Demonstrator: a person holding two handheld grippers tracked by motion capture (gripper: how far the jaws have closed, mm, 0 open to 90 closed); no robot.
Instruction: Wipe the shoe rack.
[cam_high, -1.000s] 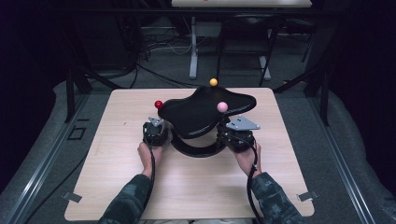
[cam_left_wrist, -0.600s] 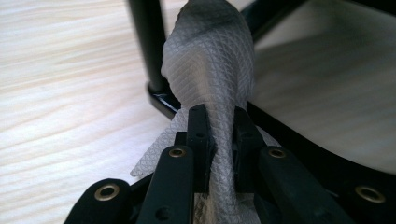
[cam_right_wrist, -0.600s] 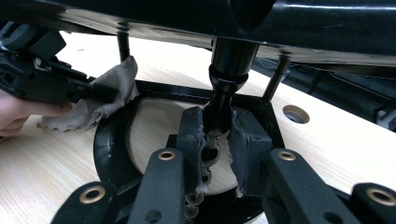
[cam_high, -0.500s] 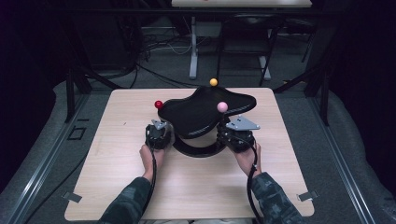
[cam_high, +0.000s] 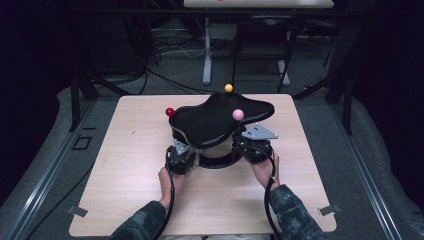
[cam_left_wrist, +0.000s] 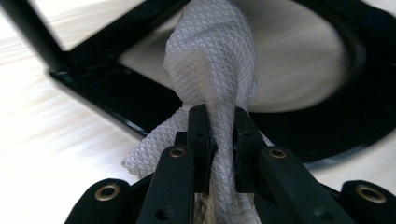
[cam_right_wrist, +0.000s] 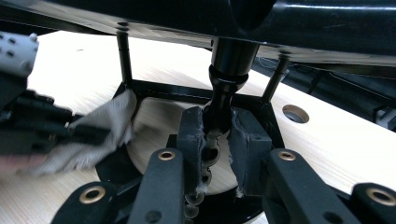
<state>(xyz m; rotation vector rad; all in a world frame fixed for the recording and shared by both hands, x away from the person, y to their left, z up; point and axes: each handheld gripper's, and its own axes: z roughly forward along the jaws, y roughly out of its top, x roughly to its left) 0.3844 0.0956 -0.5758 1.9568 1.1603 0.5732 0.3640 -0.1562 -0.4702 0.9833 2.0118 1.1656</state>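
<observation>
On the wooden table (cam_high: 125, 165) stands a black stand (cam_high: 220, 122) with a wide, curvy black top. Three little balls stick up from that top: a red ball (cam_high: 170, 111), an orange ball (cam_high: 228, 88) and a pink ball (cam_high: 238, 114). Under the top, a black ring-shaped base (cam_left_wrist: 327, 135) lies flat on the table.

At the near left side of the stand is the left gripper (cam_high: 180, 156). Its jaws are squeezed tight on a white cloth (cam_left_wrist: 215, 79). The cloth has a small diamond pattern. It sticks up from between the jaws in a bunch and lies against the near edge of the black base. In the right gripper view, the same cloth (cam_right_wrist: 100, 128) touches the base at its left side.

At the near right side of the stand is the right gripper (cam_high: 252, 147), with a grey plate on top. Its jaws are closed around the black post (cam_right_wrist: 223, 88) that holds the curvy top up. The post runs straight up from between the jaws, under the top.

Both grippers are near each other, with the base between them.
</observation>
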